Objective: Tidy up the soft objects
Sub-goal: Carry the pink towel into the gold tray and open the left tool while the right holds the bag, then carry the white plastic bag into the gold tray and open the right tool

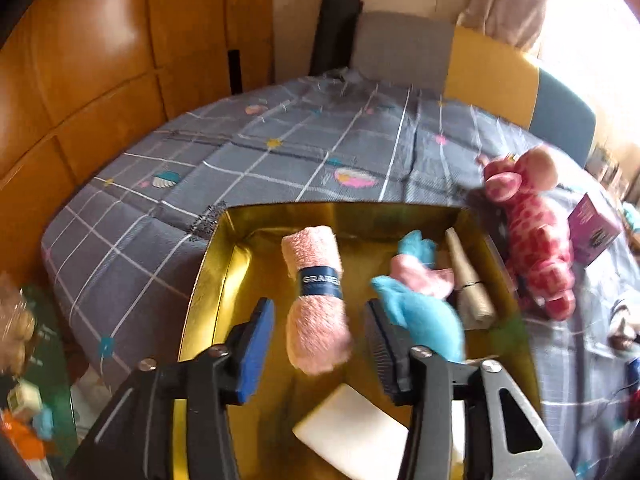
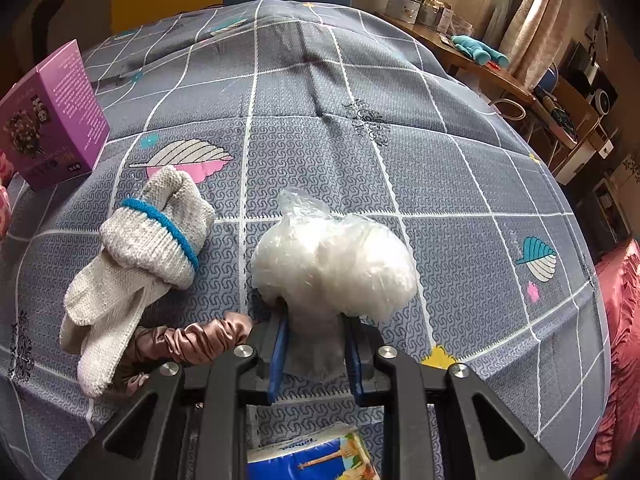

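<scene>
Right wrist: plastic bag [image 2: 332, 264] clamped between gripper [image 2: 316, 354].

The right tool [image 2: 314, 354] grips a clear plastic bag [image 2: 332, 268]; knitted gloves [image 2: 140, 256] lie beside.

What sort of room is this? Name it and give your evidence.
Most likely a bedroom. The work surface is a bed under a grey checked bedspread, with curtains by a bright window and a cluttered wooden desk alongside.

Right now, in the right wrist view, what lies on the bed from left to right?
Purple box → knit gloves → brown scrunchie → plastic bag, held in the right gripper.
</scene>
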A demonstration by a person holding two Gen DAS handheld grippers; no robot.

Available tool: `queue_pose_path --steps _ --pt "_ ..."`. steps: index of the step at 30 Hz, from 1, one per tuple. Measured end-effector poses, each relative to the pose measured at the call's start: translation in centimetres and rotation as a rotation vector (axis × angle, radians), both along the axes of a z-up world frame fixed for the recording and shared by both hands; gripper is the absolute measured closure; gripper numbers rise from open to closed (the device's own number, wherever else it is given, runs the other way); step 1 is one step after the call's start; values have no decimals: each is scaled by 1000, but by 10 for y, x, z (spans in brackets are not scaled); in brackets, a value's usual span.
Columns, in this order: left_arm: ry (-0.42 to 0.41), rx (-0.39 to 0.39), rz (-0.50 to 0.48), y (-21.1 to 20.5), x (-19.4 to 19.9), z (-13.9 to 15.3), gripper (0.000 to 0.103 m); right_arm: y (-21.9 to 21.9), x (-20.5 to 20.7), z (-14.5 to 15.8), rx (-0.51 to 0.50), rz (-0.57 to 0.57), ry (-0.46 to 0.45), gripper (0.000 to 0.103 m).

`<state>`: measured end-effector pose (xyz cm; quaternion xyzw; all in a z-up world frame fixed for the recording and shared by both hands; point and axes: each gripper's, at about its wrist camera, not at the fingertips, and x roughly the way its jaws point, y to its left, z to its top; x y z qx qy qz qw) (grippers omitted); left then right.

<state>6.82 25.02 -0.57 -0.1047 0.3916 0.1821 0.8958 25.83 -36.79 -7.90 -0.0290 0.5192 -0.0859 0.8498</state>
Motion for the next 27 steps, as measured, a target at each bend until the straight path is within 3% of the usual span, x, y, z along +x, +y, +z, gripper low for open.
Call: queue_pose_path --steps 7,20,27 --pt "-83 -2 -23 -37 -29 26 46 3 -1 1 -14 6 -1 79" --pt "-83 9 -79 -71 -43 32 41 5 -6 4 -26 9 0 81" --pt "-78 4 -89 -71 -44 30 41 26 -17 33 -15 57 -79 81"
